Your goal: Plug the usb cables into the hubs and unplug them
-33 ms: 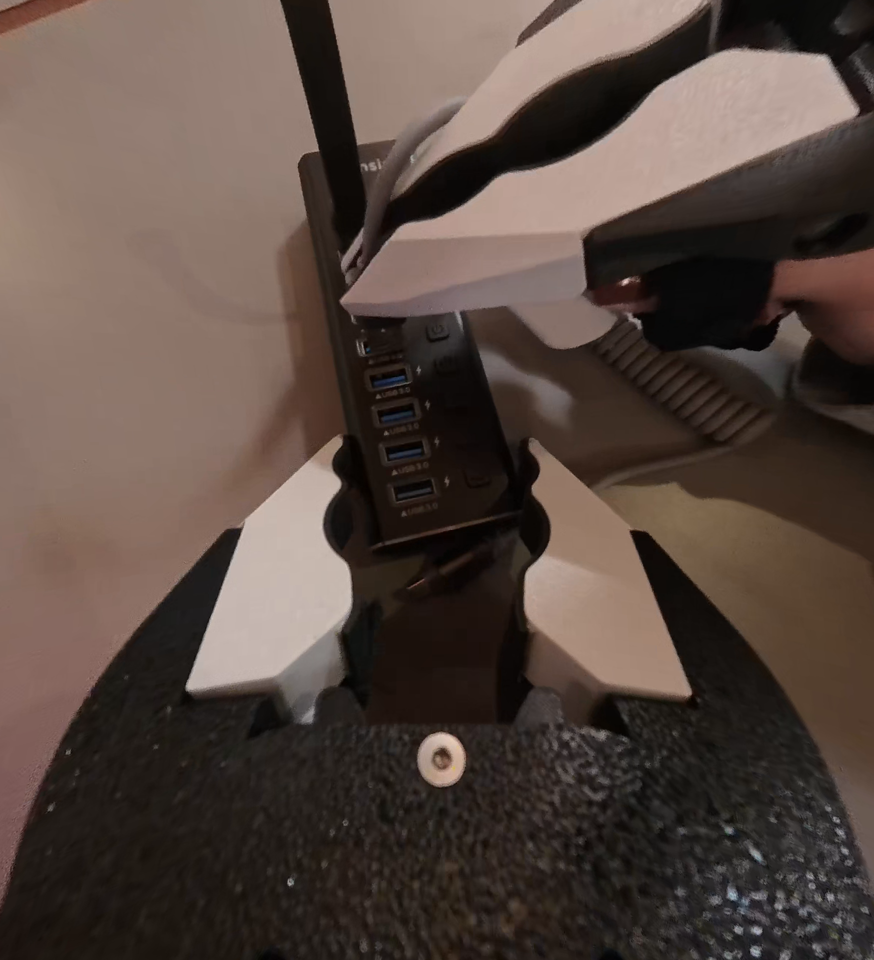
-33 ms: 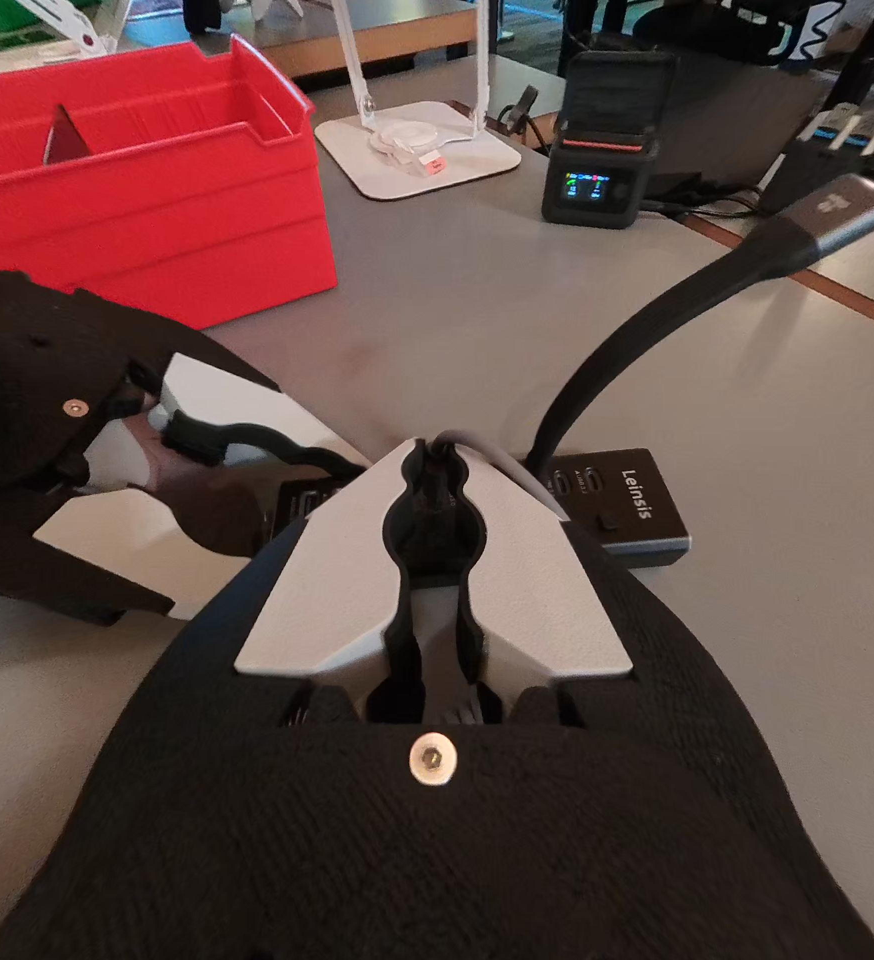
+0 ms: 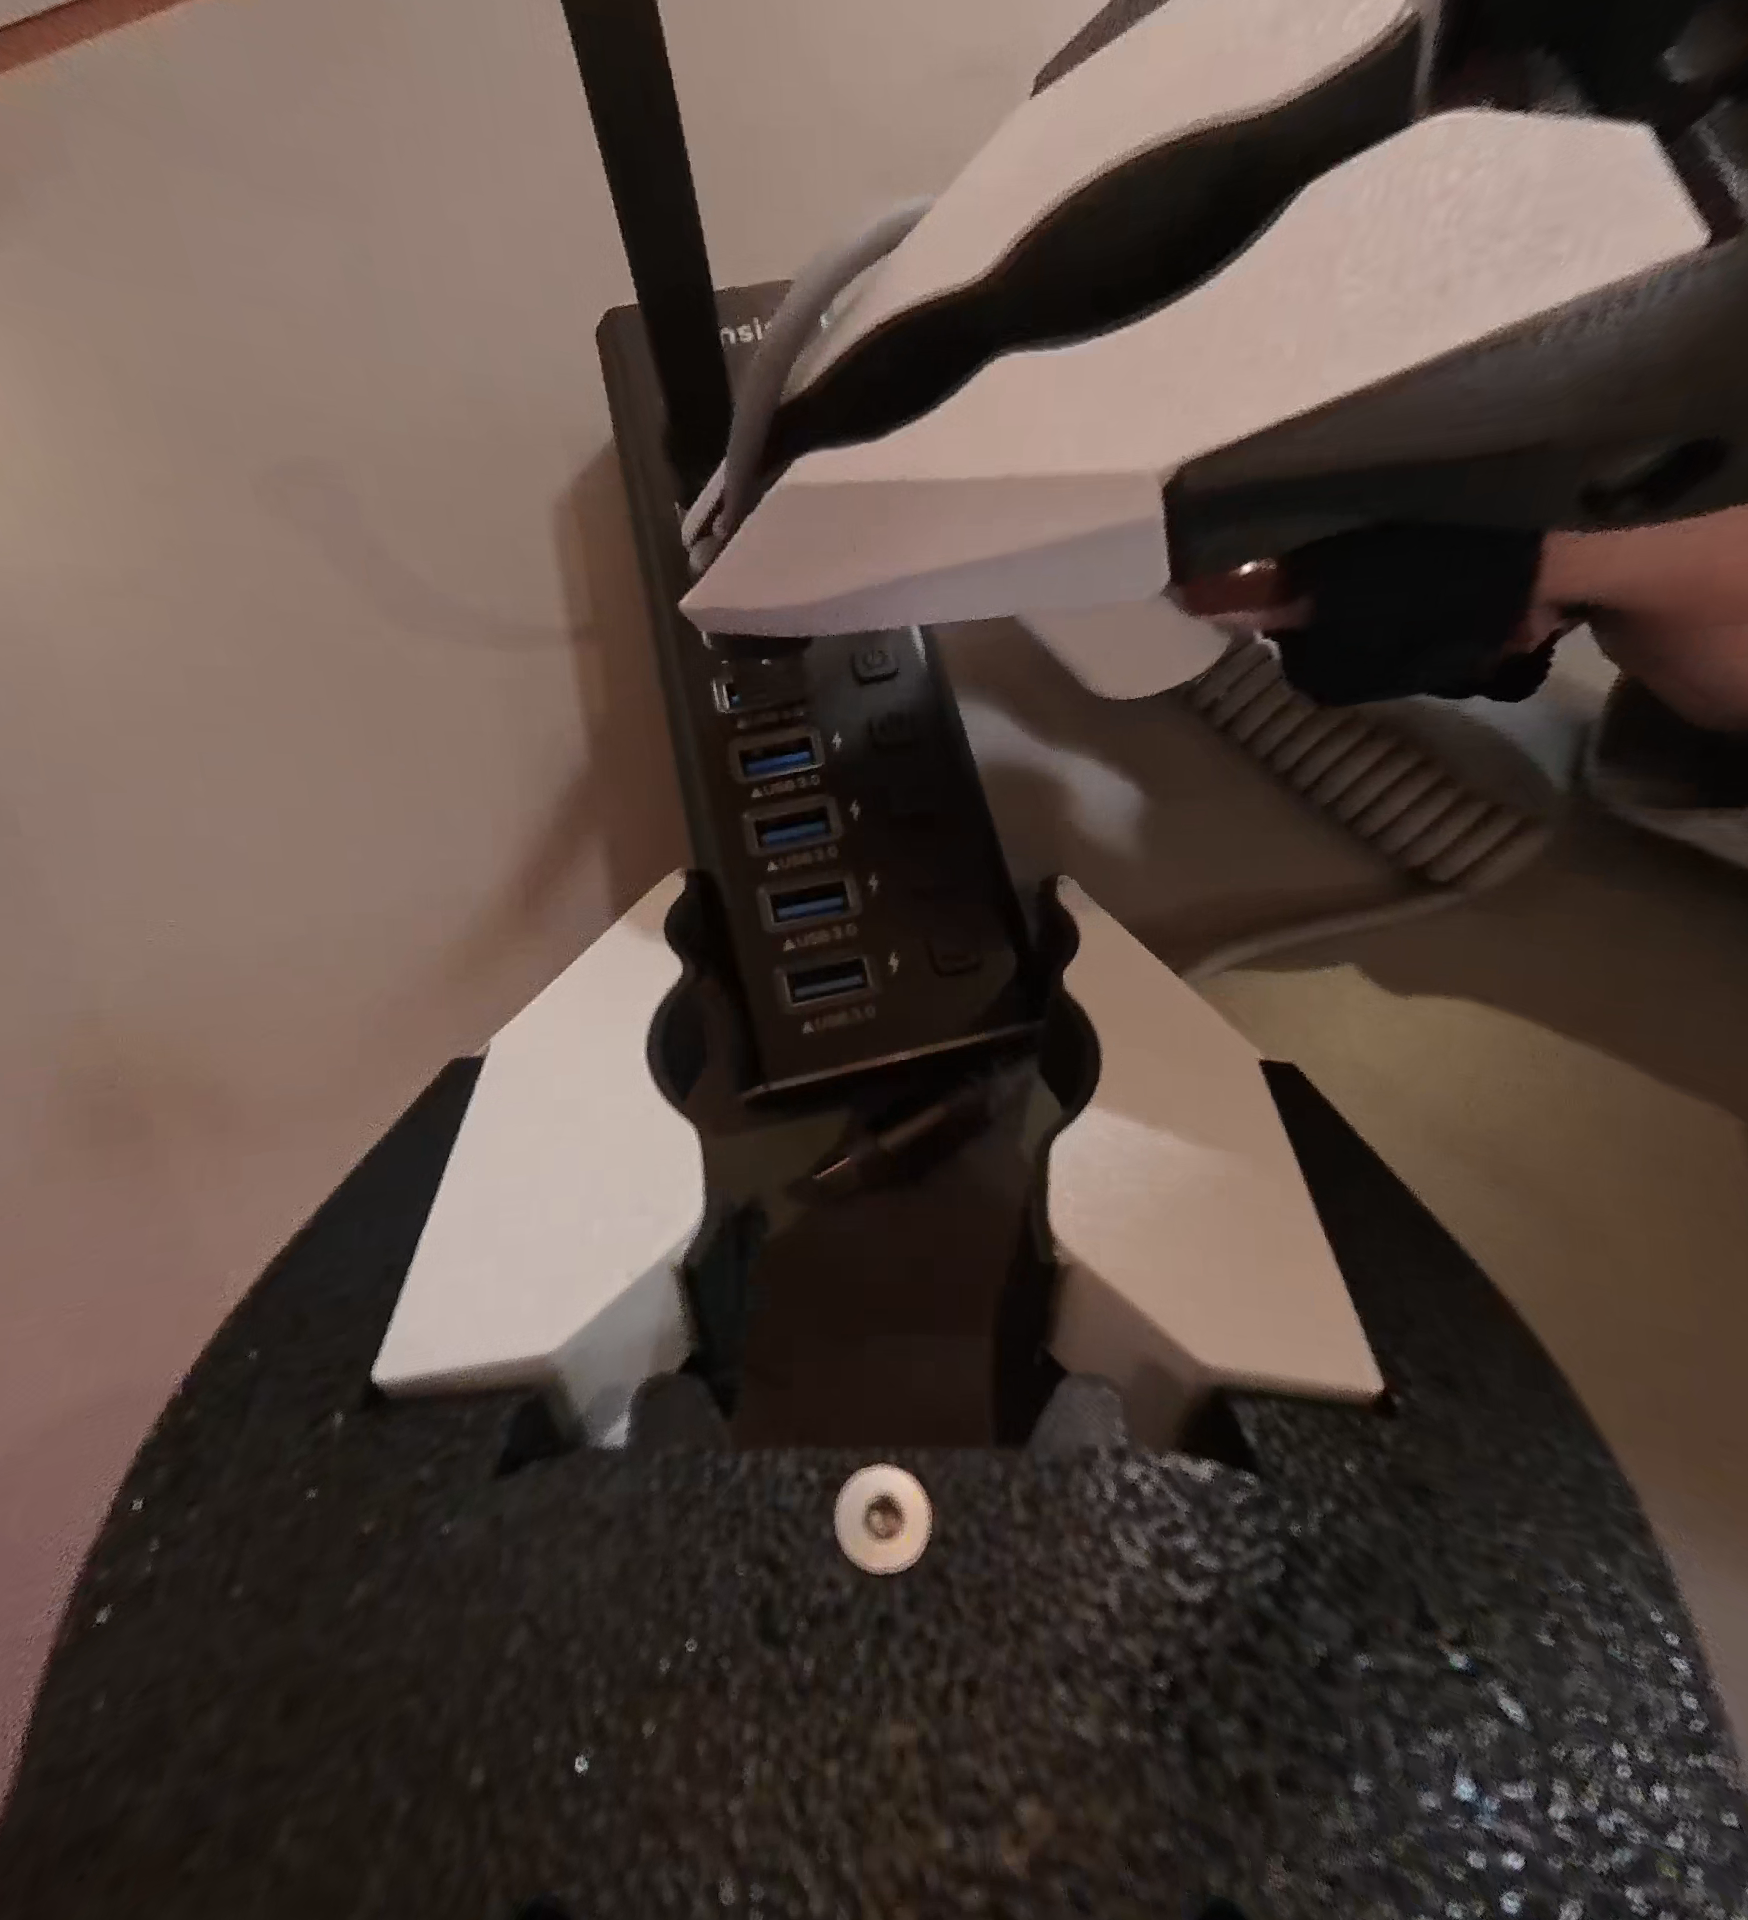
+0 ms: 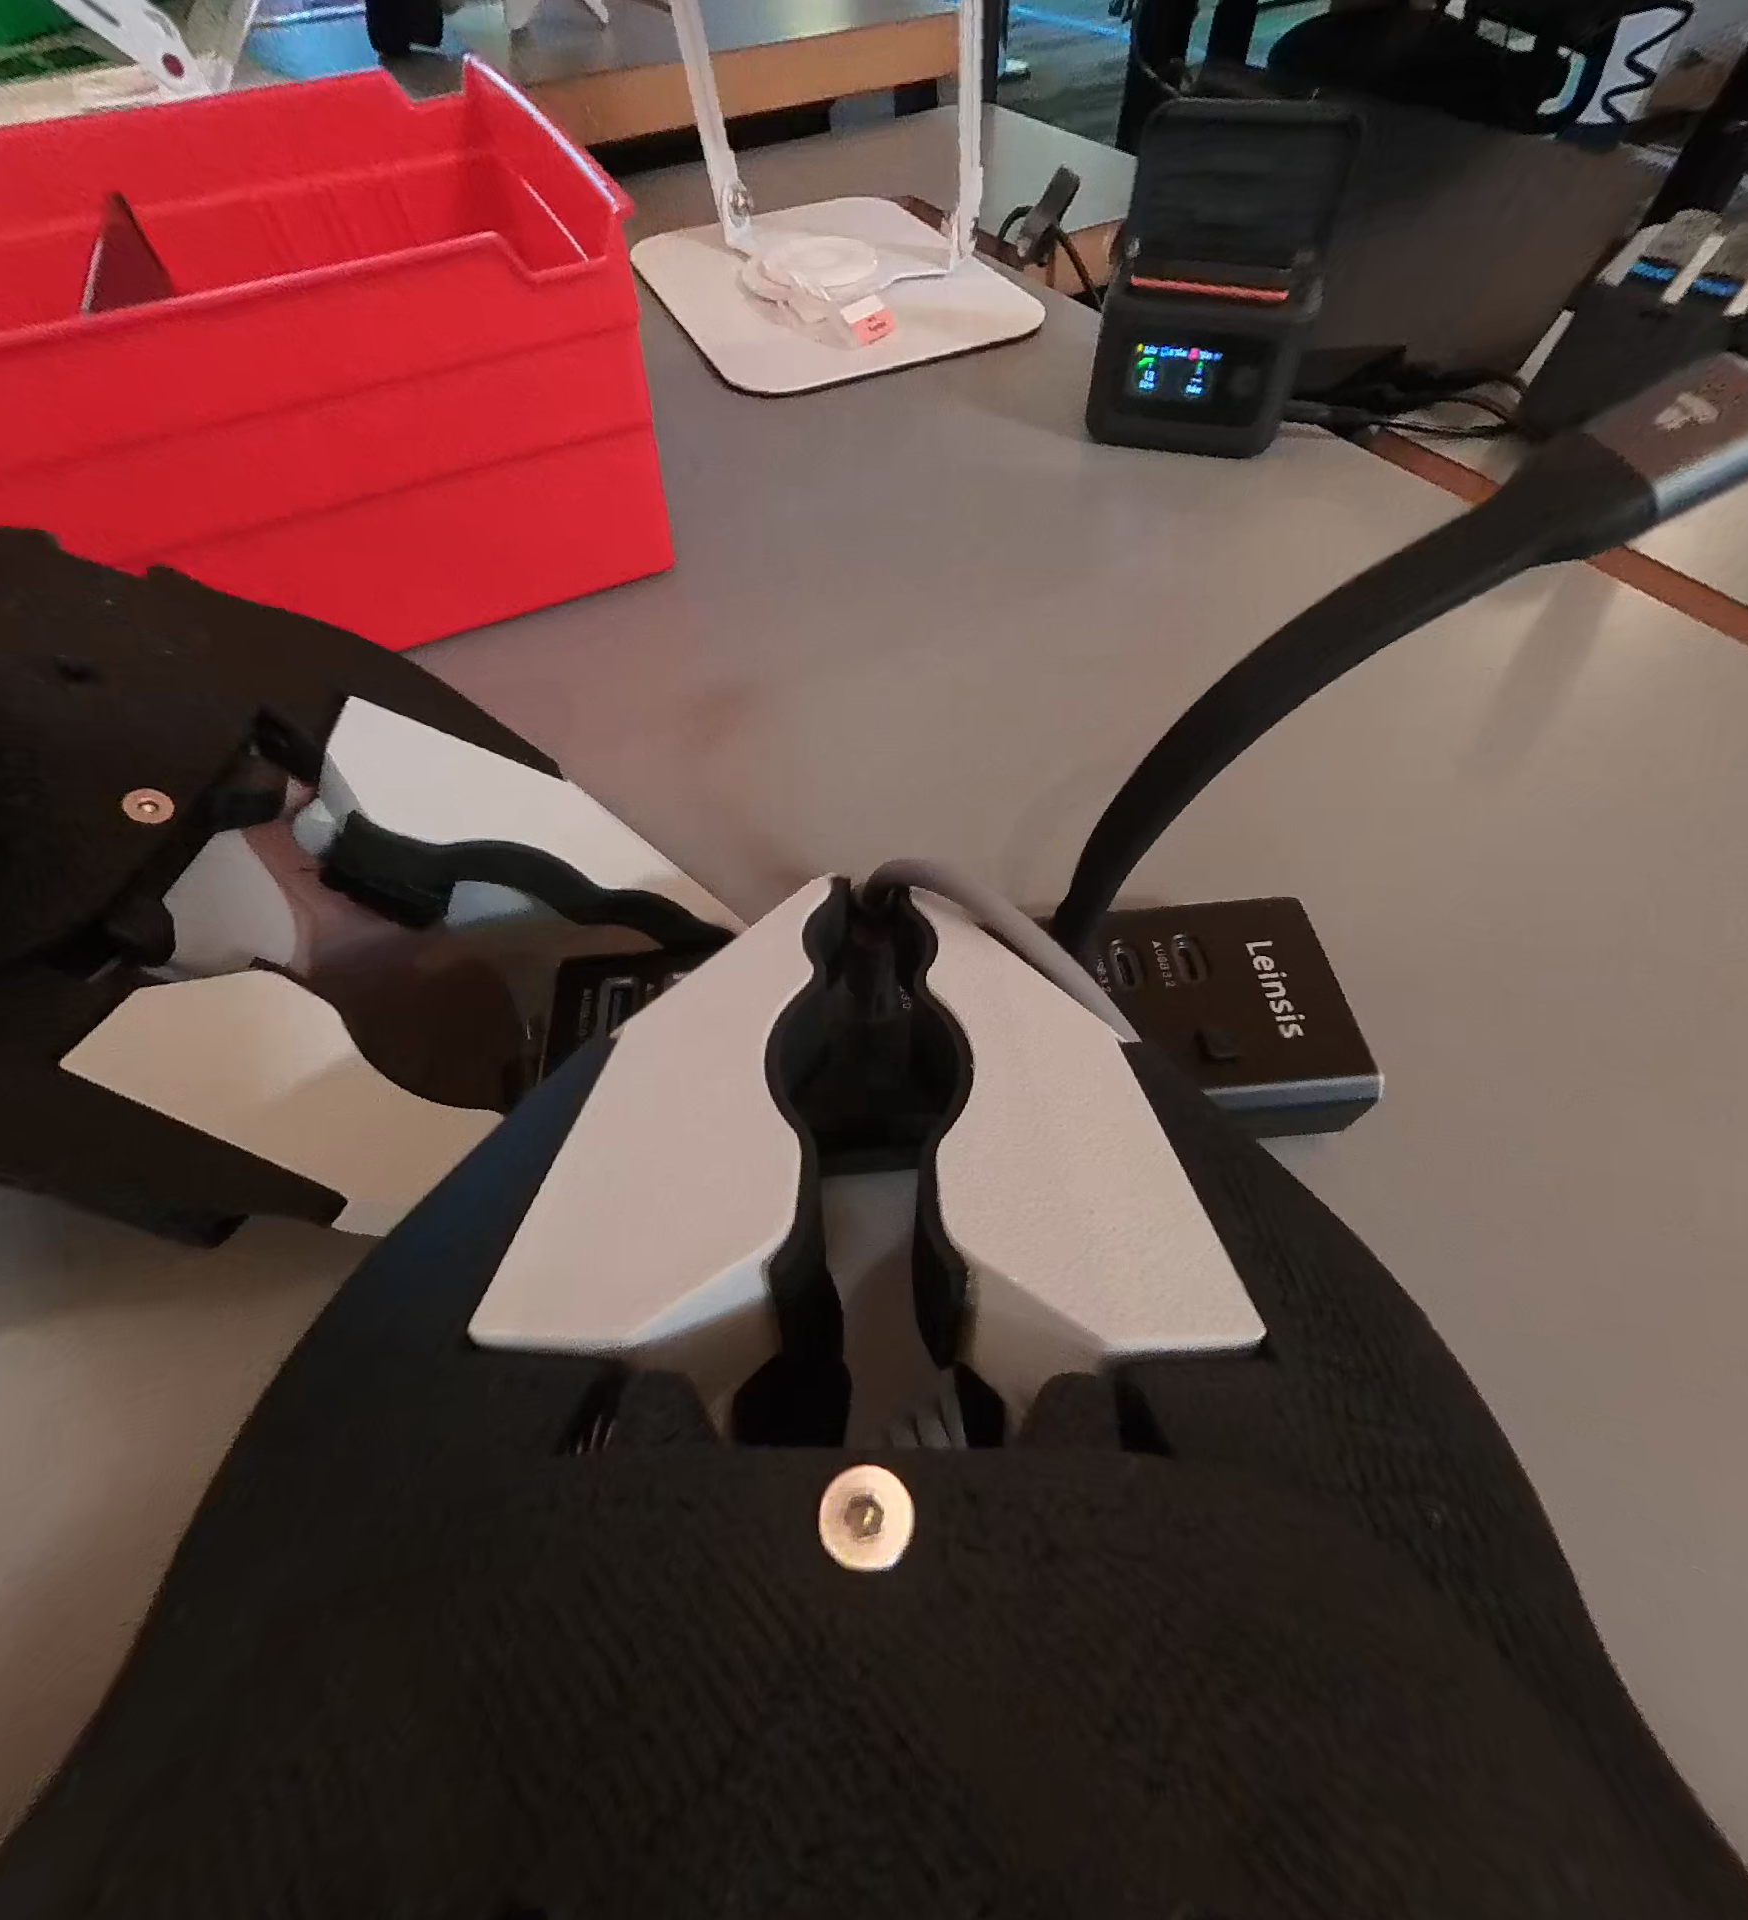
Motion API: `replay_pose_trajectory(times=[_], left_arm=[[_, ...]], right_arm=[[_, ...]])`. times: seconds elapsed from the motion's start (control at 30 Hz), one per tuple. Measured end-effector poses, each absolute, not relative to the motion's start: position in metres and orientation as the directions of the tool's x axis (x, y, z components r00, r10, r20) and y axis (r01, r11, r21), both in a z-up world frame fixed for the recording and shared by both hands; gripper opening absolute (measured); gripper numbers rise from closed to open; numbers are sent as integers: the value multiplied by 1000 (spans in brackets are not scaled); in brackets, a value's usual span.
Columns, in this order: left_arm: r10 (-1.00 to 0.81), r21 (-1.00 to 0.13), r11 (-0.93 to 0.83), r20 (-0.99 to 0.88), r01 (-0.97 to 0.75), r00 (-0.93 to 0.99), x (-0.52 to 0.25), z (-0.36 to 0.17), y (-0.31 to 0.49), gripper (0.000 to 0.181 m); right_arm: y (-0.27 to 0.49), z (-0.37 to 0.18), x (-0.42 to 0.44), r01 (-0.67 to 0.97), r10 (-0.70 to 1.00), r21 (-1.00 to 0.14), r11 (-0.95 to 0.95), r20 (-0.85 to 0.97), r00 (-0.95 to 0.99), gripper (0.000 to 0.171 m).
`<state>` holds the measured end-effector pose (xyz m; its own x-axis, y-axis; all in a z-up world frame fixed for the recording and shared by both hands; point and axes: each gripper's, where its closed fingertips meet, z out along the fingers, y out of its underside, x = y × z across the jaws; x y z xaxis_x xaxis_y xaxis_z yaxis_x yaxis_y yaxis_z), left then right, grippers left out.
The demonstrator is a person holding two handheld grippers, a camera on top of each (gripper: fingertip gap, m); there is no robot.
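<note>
Your left gripper [image 3: 875,997] clamps the near end of the black USB hub [image 3: 828,831] lying on the table. Over the hub's far ports, your right gripper [image 4: 875,904] pinches the grey USB cable [image 3: 745,457] at its plug. Tilt the plug sideways and it could jam or lever the hub loose.

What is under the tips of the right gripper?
The black hub lies under the right gripper, which pinches a grey cable. Four blue ports nearer the camera show empty; the cable's plug and its port are covered.
</note>
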<state>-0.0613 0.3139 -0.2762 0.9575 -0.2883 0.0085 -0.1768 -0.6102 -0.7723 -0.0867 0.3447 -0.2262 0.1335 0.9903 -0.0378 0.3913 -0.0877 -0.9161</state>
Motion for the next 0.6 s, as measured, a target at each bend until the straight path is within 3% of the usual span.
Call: replay_pose_trajectory(times=[0.27, 0.47, 0.6], left_arm=[[-285, -778, -603, 5, -175, 959, -61, -276, 314, 61], [-286, -779, -602, 4, -176, 958, -61, -276, 314, 61], [-286, -779, -602, 4, -176, 958, -61, -276, 314, 61]], right_arm=[[345, -228, -89, 406, 991, -914, 5, 59, 121, 6], [343, -232, -85, 387, 992, -918, -92, -52, 114, 7], [343, -235, -87, 417, 991, -905, -79, -28, 128, 8]])
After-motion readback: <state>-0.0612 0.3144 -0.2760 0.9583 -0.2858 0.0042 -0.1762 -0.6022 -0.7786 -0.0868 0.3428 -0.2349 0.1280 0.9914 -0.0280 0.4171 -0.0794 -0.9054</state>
